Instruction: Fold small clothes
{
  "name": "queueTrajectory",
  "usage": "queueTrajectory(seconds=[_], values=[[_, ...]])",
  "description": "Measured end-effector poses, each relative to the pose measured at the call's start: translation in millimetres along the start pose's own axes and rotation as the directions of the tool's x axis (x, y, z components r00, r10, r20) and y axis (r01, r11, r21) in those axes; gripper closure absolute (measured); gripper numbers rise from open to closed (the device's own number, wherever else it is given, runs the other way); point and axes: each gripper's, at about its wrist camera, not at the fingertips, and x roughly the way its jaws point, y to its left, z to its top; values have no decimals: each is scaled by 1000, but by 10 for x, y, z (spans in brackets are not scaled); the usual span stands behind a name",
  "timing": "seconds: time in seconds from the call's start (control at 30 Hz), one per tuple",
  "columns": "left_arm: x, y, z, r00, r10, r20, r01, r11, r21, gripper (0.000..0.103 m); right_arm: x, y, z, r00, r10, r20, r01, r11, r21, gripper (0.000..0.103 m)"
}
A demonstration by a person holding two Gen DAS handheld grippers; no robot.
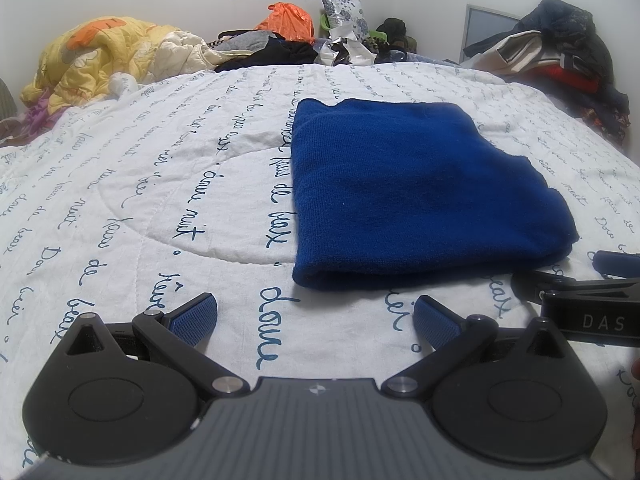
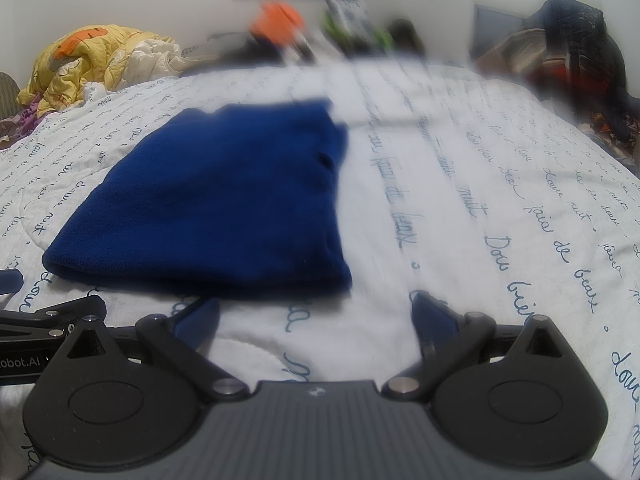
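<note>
On white quilt (image 1: 160, 200), printed blue cursive: "douce nuit", "fais de beaux" legible. Folded blue garment (image 1: 416, 196) flat mid-bed, rounded fold edge facing grippers. Left gripper (image 1: 316, 314) low over quilt just short of that fold, jaws spread wide, holding nothing. Right gripper (image 2: 316, 316) same pose beside it, jaws spread, empty. Left view: right unit at right edge, "DAS" on its body. Right view: left unit at left edge, "obot.AI" readable; garment (image 2: 216, 208) sits left of center, much of frame motion-blurred. Yellow duvet (image 1: 100, 52) bunched far left.
</note>
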Motion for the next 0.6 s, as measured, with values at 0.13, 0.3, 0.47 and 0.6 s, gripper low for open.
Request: queueTrajectory(seconds=[0.13,0.3,0.47,0.6], values=[[9,8,6,1000,-4,-3,4,1000,4,0,-3,2,-3,1000,0,0,0,1000,0,0],[6,3,6,1000,-4,-4,4,1000,4,0,-1,1,-1,1000,0,0,0,1000,0,0],[-25,8,-8,999,54,1,-54,998,11,0,2,0,3,1000,0,0,0,1000,0,0],[-1,71,12,999,41,-21,-41,999,-28,0,1,2,2,1000,0,0,0,1000,0,0]])
